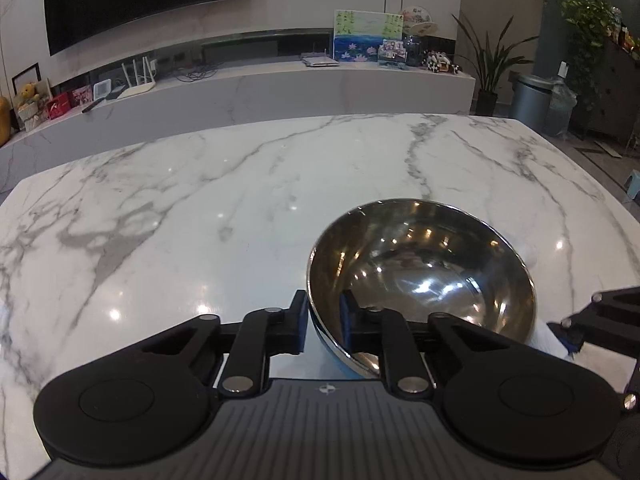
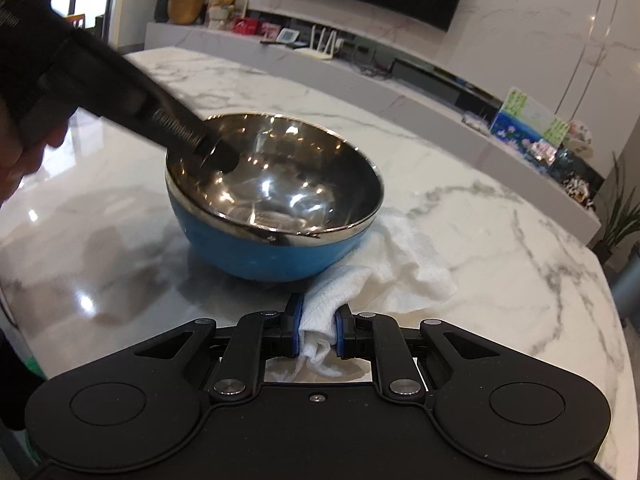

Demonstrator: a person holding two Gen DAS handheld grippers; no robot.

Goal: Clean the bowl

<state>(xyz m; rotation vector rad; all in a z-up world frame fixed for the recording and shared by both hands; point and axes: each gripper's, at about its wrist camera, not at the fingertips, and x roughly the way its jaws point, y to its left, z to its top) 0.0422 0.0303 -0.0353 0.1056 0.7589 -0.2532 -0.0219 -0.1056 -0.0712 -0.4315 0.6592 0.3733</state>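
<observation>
A bowl [image 1: 424, 272], steel inside and blue outside, stands on the white marble table [image 1: 240, 200]. My left gripper [image 1: 324, 320] straddles its near rim, one pad outside and one inside, both pressed against the wall. In the right wrist view the bowl [image 2: 280, 192] sits ahead, and the left gripper [image 2: 212, 148] reaches onto its far-left rim. My right gripper [image 2: 318, 332] is shut on a bunched end of a white cloth [image 2: 400, 264]. The cloth's other end spreads on the table beside the bowl's right side. The right gripper [image 1: 572, 332] also shows at the left wrist view's right edge.
A hand [image 2: 24, 152] holds the left gripper at the left of the right wrist view. Beyond the table's far edge runs a long low marble cabinet [image 1: 280, 80] with routers, pictures and ornaments. Potted plants [image 1: 486, 64] and a grey bin [image 1: 530, 96] stand at the right.
</observation>
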